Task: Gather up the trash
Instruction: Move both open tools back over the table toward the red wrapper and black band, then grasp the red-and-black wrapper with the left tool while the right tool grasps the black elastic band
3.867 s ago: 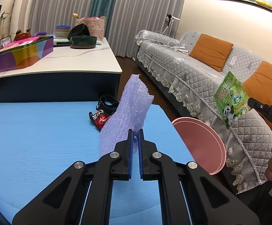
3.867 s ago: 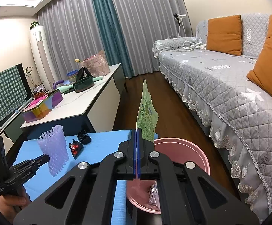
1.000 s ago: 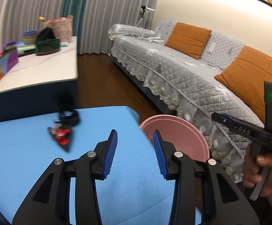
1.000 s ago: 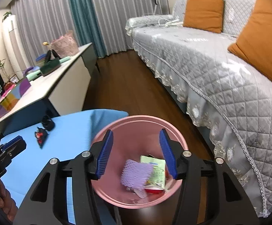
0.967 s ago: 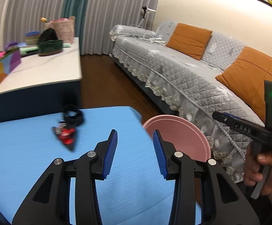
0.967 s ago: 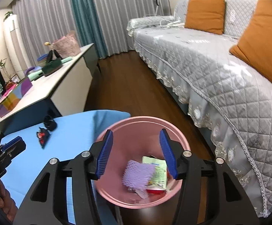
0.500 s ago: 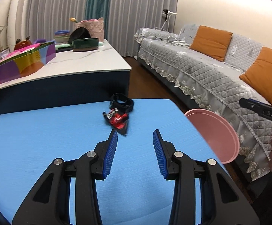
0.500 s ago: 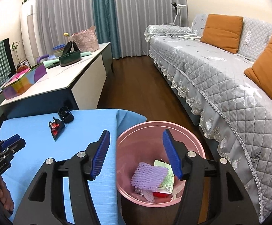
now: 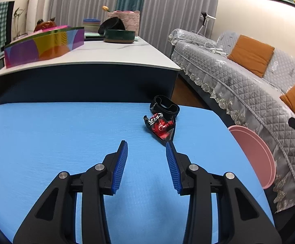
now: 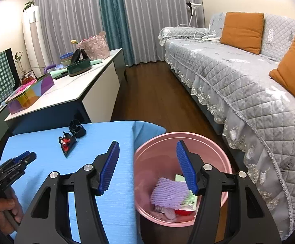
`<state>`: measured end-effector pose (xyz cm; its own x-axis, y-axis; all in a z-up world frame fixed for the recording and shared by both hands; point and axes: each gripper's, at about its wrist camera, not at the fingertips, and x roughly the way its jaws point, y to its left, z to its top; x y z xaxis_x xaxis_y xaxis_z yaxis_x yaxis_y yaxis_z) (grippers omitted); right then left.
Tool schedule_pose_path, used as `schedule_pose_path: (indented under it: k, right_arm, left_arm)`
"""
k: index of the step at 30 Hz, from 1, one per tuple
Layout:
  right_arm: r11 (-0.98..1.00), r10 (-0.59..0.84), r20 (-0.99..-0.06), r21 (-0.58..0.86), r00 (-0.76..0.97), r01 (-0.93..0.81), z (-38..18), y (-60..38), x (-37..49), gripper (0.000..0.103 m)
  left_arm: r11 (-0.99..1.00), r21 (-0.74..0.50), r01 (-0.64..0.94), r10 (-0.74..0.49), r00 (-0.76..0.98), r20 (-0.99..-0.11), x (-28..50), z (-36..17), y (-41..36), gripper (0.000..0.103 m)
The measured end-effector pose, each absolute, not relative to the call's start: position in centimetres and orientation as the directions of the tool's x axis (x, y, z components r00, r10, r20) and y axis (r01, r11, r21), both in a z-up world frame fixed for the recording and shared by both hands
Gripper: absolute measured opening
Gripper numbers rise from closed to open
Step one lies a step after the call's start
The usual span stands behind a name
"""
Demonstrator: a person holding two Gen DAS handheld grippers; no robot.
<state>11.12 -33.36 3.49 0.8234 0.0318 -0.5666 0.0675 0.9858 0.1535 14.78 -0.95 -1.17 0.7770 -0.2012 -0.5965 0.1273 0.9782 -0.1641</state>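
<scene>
Wrapper (image 9: 161, 126) just beyond left tongs (image 9: 146, 143)

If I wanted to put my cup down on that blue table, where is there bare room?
Most of the blue table is bare: the whole stretch from its left edge across to the red wrapper. The only crowded spot is the far right corner, where the wrapper and a black band lie together, near the pink bin.

red wrapper (image 9: 160, 126) — white characters, perhaps Chinese, not legible

wrapper (image 9: 160, 127) on table (image 9: 46, 142), bin (image 10: 180, 144) beside
</scene>
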Motion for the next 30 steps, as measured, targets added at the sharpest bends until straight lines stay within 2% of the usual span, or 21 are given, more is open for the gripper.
schedule_pose_path:
  k: [9, 13, 16, 21, 24, 26, 28, 29, 30]
  right_arm:
    - [0.991, 0.051, -0.578, 0.132, 0.814, 0.032, 2.7, -32.1, 12.2, 0.059]
    - [0.991, 0.05, -0.583, 0.133, 0.811, 0.034, 2.3, -32.2, 12.7, 0.059]
    - [0.99, 0.054, -0.587, 0.139, 0.808, 0.035, 2.0, -32.5, 13.1, 0.059]
    - [0.991, 0.059, -0.597, 0.134, 0.8, 0.028, 1.5, -32.1, 14.1, 0.059]
    - [0.992, 0.066, -0.595, 0.129, 0.801, 0.014, 1.4, -31.5, 14.5, 0.059]
    - [0.992, 0.071, -0.594, 0.124, 0.802, 0.003, 1.4, -31.0, 15.0, 0.059]
    - [0.992, 0.081, -0.593, 0.123, 0.801, -0.009, 1.3, -30.3, 15.3, 0.059]
    - [0.992, 0.085, -0.592, 0.122, 0.802, -0.015, 1.3, -30.0, 15.5, 0.059]
    - [0.992, 0.092, -0.591, 0.12, 0.801, -0.026, 1.2, -29.5, 15.7, 0.059]
  left_arm:
    - [0.963, -0.251, 0.098, -0.236, 0.756, -0.611, 19.1, -2.5, -1.7, 0.041]
    - [0.957, -0.284, 0.062, -0.233, 0.745, -0.625, 21.7, -3.2, -2.2, 0.057]
    - [0.955, -0.293, 0.04, -0.231, 0.721, -0.653, 23.3, -3.9, -3.0, 0.061]
    - [0.953, -0.304, -0.006, -0.219, 0.677, -0.703, 24.6, -5.5, -3.8, 0.061]
    - [0.945, -0.327, -0.002, -0.241, 0.67, -0.702, 25.1, -5.6, -3.9, 0.061]
    - [0.94, -0.341, 0.008, -0.262, 0.658, -0.706, 25.3, -5.9, -3.8, 0.05]
    - [0.935, -0.355, 0.013, -0.274, 0.663, -0.697, 25.1, -5.8, -3.6, 0.044]
    - [0.935, -0.355, 0.014, -0.274, 0.667, -0.693, 25.0, -5.7, -3.4, 0.035]
    - [0.931, -0.364, 0.015, -0.279, 0.672, -0.686, 24.8, -5.6, -3.1, 0.031]
